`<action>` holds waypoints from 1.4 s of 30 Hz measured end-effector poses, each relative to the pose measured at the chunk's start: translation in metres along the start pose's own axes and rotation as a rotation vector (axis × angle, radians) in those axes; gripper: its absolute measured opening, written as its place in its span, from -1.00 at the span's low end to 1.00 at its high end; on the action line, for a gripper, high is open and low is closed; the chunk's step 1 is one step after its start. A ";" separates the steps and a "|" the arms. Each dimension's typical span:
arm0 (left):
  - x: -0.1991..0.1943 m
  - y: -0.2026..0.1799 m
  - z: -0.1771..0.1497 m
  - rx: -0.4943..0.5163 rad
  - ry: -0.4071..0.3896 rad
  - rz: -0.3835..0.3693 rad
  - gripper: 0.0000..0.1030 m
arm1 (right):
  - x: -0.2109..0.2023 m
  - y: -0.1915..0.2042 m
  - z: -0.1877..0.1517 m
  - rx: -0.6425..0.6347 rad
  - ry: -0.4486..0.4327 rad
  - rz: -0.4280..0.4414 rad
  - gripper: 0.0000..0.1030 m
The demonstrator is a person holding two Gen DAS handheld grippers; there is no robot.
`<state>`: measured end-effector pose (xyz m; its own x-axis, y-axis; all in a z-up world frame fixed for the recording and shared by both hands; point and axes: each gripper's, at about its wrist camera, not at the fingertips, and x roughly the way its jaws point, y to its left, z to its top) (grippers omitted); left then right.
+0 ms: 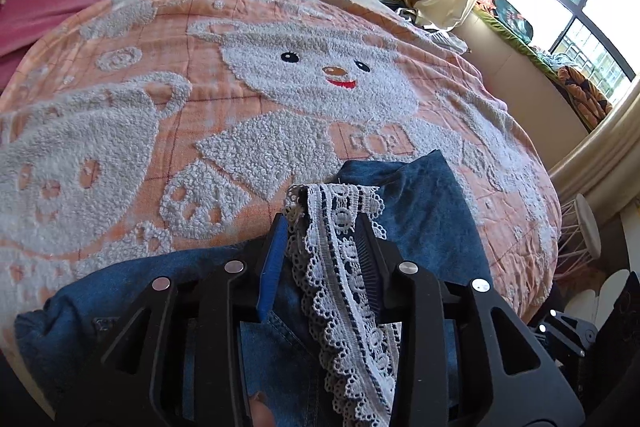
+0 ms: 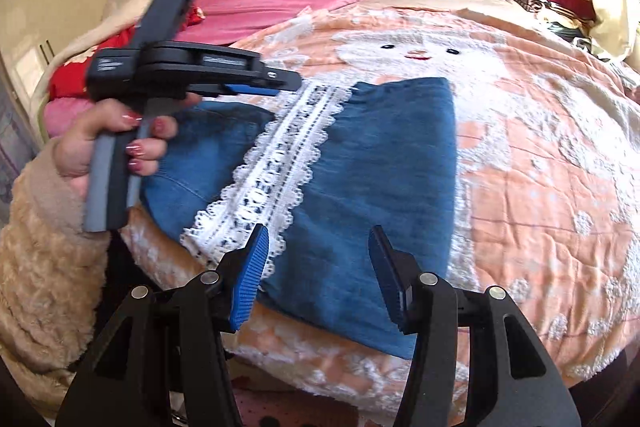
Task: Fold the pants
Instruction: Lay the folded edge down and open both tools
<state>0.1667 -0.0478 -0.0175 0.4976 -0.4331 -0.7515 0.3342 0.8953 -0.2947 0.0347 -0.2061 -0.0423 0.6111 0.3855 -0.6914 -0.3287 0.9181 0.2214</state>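
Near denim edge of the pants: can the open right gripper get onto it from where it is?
Probably yes. The right gripper hangs open just over the pants, nothing lying between; the left gripper holds the lace trim further off.

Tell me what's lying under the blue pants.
The pants rest on the peach bear-pattern blanket, visible all around them. Whatever lies directly beneath the denim is covered. The left tool pinches their lace trim.

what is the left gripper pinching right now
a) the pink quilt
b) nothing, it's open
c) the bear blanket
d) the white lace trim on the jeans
d: the left gripper has its jaws closed on the white lace trim of the blue jeans, while the right gripper hangs open above them.
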 end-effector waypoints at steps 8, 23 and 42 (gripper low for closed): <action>-0.029 -0.024 -0.025 0.033 -0.042 0.011 -0.34 | -0.007 -0.020 -0.008 0.036 -0.007 -0.031 -0.01; -0.019 -0.054 -0.092 0.070 0.020 0.091 -0.32 | 0.009 -0.028 -0.023 0.034 0.044 -0.057 -0.02; -0.027 -0.049 -0.106 0.028 0.022 0.137 -0.12 | -0.008 -0.025 -0.021 0.038 0.009 -0.082 0.09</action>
<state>0.0522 -0.0693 -0.0448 0.5223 -0.3042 -0.7967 0.2869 0.9424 -0.1717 0.0225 -0.2343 -0.0566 0.6282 0.3084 -0.7143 -0.2504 0.9494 0.1896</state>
